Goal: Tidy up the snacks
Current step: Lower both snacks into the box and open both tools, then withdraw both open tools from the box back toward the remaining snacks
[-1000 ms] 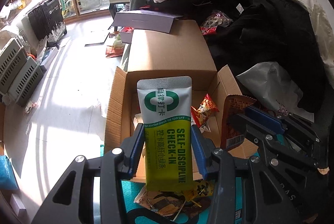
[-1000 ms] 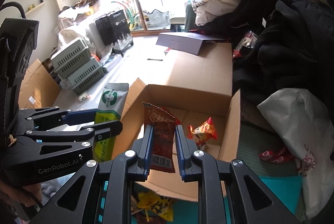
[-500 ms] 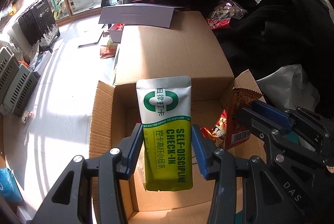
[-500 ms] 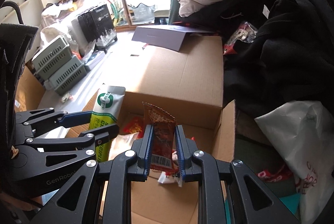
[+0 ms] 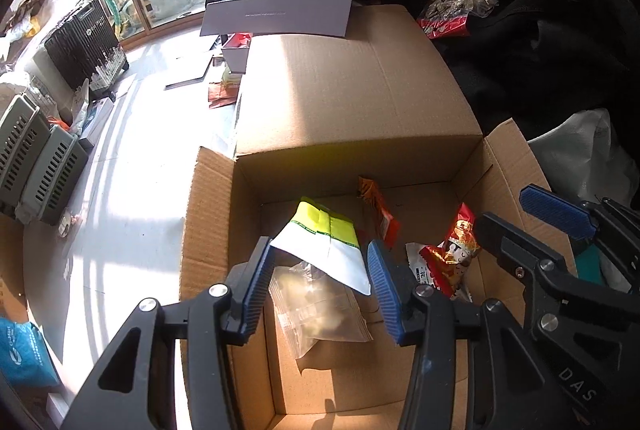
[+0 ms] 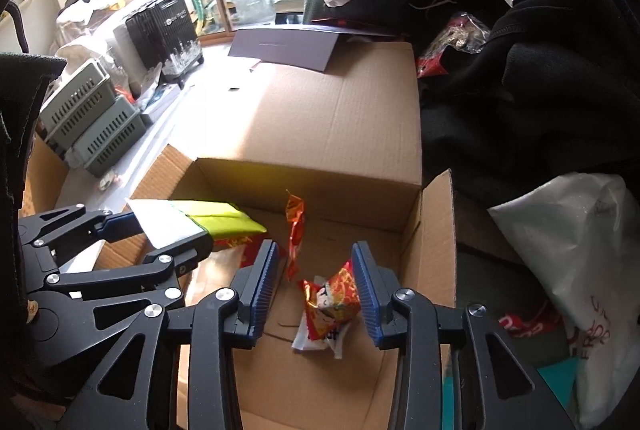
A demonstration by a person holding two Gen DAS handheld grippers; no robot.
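An open cardboard box (image 5: 208, 238) (image 6: 436, 250) lies below both grippers. My left gripper (image 5: 320, 270) is open; the green and white pouch (image 5: 328, 246) (image 6: 200, 220) tips forward between its fingers, falling into the box. My right gripper (image 6: 316, 278) is open; the thin red packet (image 6: 295, 230) (image 5: 378, 209) drops just ahead of it. A red and gold snack (image 6: 332, 298) (image 5: 456, 250), a white packet (image 6: 316, 338) and a clear bag (image 5: 320, 306) lie on the box floor.
A closed cardboard box (image 5: 352, 81) stands behind the open one, with a purple folder (image 5: 276, 15) on it. Dark clothes (image 5: 540, 29) and a white plastic bag (image 6: 568, 262) are at the right. Grey crates (image 5: 36, 157) sit on the floor at the left.
Both grippers have opened over the box. The green pouch and the red packet have left the fingers and are dropping in.
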